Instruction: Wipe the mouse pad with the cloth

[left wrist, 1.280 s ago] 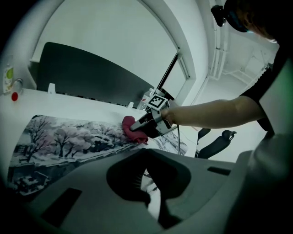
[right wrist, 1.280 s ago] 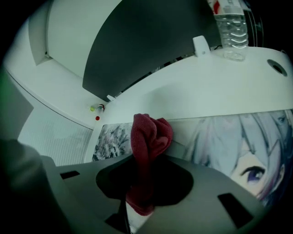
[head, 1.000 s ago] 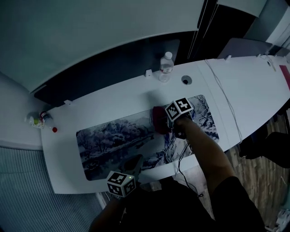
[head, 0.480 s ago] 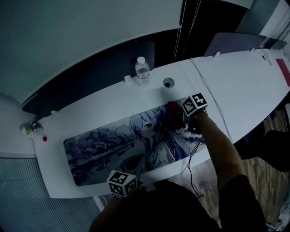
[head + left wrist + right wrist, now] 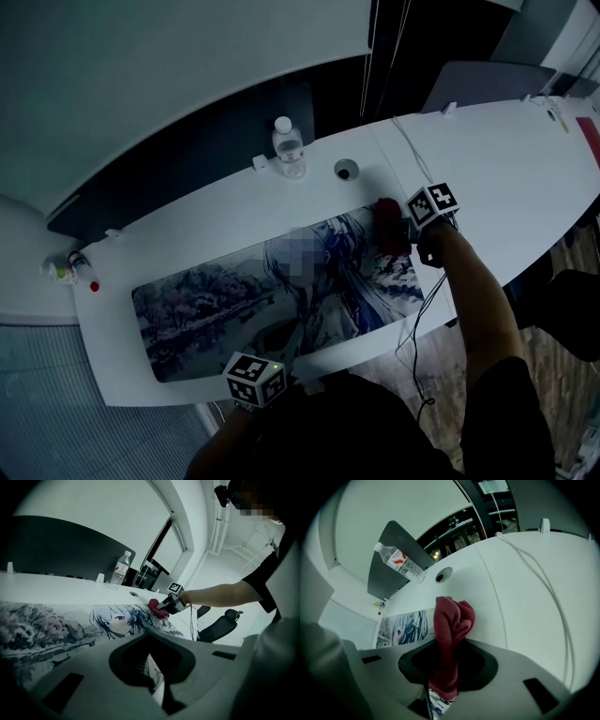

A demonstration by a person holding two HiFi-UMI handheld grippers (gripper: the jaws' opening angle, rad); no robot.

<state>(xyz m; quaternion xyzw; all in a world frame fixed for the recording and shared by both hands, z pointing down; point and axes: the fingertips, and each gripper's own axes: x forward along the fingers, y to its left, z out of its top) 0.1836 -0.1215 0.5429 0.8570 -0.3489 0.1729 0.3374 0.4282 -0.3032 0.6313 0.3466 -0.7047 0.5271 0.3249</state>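
The right claw (image 5: 401,234) was clamped on the red cloth (image 5: 387,225) at the right end of the mouse pad (image 5: 216,300). The left claw (image 5: 157,686) was together and empty, at the near edge of the worktop (image 5: 487,159).

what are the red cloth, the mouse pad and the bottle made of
The cloth looks like terry or microfibre: fuzzy matte nap, soft folds. The mouse pad seems fabric-topped: thin, flat, matte print. The bottle is probably clear plastic: see-through wall, white cap.
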